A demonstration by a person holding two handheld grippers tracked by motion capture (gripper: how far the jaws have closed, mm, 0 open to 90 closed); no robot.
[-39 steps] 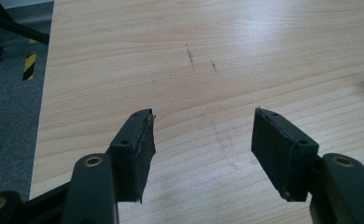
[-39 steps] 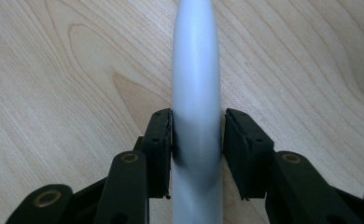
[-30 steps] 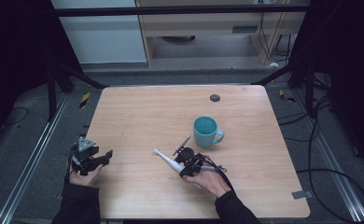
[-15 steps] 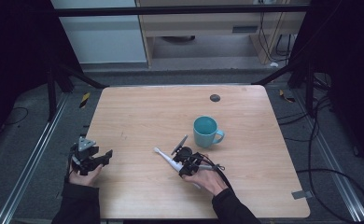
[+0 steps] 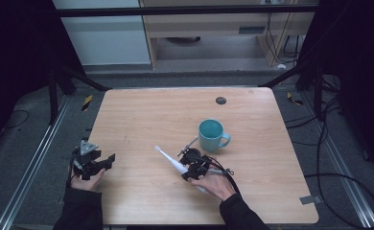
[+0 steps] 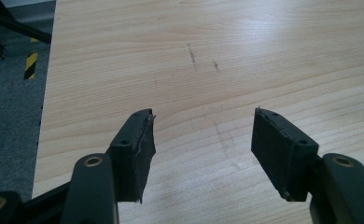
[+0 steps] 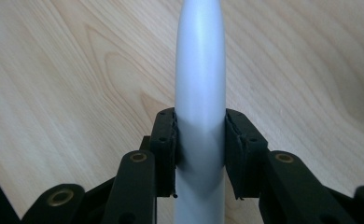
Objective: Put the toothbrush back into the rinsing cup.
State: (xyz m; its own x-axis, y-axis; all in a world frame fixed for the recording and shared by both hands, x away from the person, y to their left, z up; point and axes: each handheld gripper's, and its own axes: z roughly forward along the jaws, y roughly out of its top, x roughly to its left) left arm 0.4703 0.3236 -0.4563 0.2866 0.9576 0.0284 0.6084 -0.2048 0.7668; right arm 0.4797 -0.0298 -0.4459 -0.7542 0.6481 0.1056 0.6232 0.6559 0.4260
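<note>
We judge the grasp made: right hand-held gripper clamps the white tapered handle; left hand-held gripper gapes empty (next, presumably, a lift toward the teal mug).

A lab or recording workspace, judged by its fittings: a bare wooden desk stands inside a black metal frame whose struts slope down past the far corners, well beyond the left hand-held gripper. Grey carpet surrounds the desk, with metal floor rails running along both sides and black-and-yellow hazard tape beyond and to the left of the gripper. Loose black cables trail across the floor far to its right. Ahead of it, past the desk, a pale cabinet and a low wooden shelf unit line the wall.
</note>
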